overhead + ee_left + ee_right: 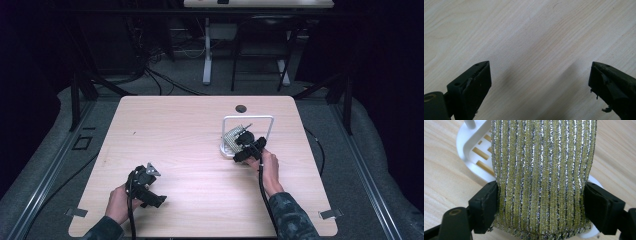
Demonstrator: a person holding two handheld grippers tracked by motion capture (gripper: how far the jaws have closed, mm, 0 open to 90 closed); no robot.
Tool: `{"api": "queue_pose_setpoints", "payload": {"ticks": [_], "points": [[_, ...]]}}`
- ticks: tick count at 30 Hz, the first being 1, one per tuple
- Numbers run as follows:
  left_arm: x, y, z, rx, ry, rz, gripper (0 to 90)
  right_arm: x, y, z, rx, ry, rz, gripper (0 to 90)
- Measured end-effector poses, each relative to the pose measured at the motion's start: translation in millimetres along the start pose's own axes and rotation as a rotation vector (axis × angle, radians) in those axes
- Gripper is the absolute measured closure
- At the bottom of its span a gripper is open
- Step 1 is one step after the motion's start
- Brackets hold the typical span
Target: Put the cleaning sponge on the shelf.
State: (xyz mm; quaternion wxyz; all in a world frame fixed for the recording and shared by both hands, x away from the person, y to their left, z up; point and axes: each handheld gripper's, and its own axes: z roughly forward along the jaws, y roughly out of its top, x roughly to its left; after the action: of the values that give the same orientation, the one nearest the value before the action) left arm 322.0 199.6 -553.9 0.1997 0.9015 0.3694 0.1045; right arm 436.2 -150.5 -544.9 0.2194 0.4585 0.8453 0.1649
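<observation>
That sparkly gold-and-silver scrubbing pad (541, 177) looked soft, light and squishy, draped on the white rack (227, 150) near the bench's far right corner, right tongs (541, 205) hugging its sides mid-width, probably loosely, left tongs (540, 82) wide and empty.

A: What is the thing being handled?

B: A scouring sponge (541, 177), olive-yellow with silver glitter threads running in stripes along it.

A: Where does it lie?

B: On a white slotted rack (477, 150) with a tall wire loop, right of centre on the tabletop (175, 135); its near end overhangs the rack's edge.
</observation>
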Motion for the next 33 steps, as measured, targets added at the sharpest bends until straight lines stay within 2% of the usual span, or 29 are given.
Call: {"api": "queue_pose_setpoints", "payload": {"ticks": [5,10,16,17,19,25,33], "points": [[0.0,-0.2,0.0,0.000,0.001,-0.001,4.6,1.8,0.3,-0.8,-0.003,0.005,0.007,14.4],[0.1,-0.1,0.1,-0.001,0.000,-0.001,4.6,2.5,1.0,-2.0,-0.011,0.004,-0.013,12.5],[-0.1,-0.1,0.6,0.003,0.002,0.000,4.6,1.3,0.9,-5.3,-0.038,0.006,-0.007,8.0],[-0.1,0.0,0.5,0.002,0.003,0.001,4.6,1.4,0.7,-5.5,-0.043,0.015,0.008,7.7],[0.0,0.1,0.6,0.002,0.003,0.001,4.6,0.4,0.5,-5.8,-0.042,0.014,0.007,3.9],[0.1,0.0,0.2,0.000,0.004,-0.001,4.6,-0.8,-0.2,-7.5,-0.043,0.036,0.010,1.9],[-0.1,-0.1,0.0,-0.004,0.001,-0.007,4.6,0.4,-1.7,-18.3,-0.066,0.068,0.003,2.7]]}}
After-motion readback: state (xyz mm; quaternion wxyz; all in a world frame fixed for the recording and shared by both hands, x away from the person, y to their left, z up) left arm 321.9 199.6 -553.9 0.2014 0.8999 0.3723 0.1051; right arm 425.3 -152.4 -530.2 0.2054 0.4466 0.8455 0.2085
